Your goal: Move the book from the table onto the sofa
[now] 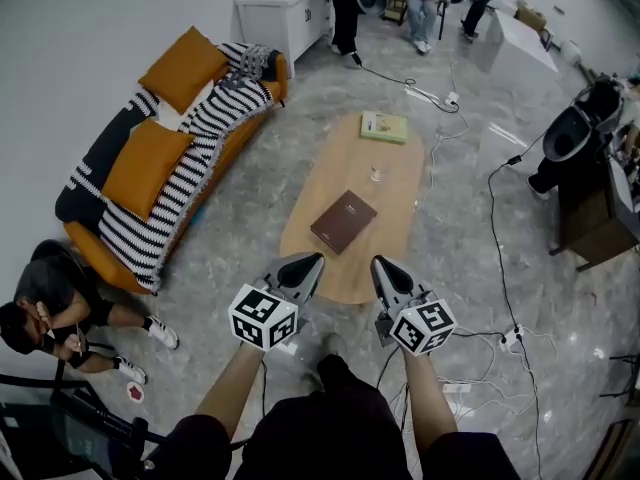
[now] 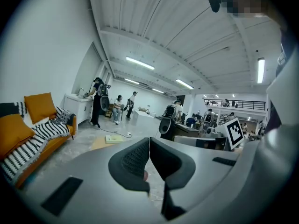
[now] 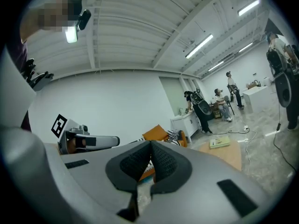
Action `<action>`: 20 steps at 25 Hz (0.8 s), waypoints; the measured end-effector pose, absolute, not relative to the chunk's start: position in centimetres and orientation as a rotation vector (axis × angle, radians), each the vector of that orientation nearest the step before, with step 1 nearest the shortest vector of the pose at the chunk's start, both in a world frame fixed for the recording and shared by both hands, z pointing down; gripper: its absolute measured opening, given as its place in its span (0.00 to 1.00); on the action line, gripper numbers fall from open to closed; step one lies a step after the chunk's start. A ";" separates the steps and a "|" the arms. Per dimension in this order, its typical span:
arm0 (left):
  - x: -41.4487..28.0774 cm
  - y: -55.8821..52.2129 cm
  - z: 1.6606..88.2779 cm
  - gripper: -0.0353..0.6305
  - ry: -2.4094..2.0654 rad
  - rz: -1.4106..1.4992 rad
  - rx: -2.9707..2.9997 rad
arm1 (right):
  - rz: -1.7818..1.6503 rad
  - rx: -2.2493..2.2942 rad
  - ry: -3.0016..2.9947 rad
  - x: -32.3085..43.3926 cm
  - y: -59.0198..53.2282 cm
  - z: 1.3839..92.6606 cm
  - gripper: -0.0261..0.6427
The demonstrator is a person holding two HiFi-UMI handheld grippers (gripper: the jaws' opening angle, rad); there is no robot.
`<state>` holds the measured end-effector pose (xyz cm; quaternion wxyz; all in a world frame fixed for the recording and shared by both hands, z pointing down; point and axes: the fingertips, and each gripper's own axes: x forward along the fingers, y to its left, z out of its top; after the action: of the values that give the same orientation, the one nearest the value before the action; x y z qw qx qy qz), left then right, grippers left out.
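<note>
Left gripper (image 1: 303,268) and right gripper (image 1: 388,271): jaws closed, nothing held, side by side at near end of worktop (image 1: 400,188). Brown book (image 1: 343,221) flat on worktop just beyond jaws, well apart from sofa (image 1: 228,140).

No text is legible, not even on the brown book (image 1: 343,221) or the green booklet (image 1: 384,127).
</note>
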<state>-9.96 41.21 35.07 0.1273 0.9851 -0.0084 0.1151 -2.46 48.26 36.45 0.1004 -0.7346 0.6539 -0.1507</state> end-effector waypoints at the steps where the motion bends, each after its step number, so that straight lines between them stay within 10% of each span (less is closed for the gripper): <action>1: -9.3 40.8 35.2 0.08 -0.028 0.341 2.864 | -0.453 -2.166 1.934 -1.8 47.8 36.6 0.08; 20: -1.1 35.7 36.7 0.08 -0.057 0.445 2.854 | -0.557 -2.110 1.896 6.3 43.2 38.6 0.08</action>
<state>-1.09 35.72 36.69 0.1261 0.9800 -0.0196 0.1528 6.31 43.19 38.65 0.1250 -0.7241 0.6508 -0.1911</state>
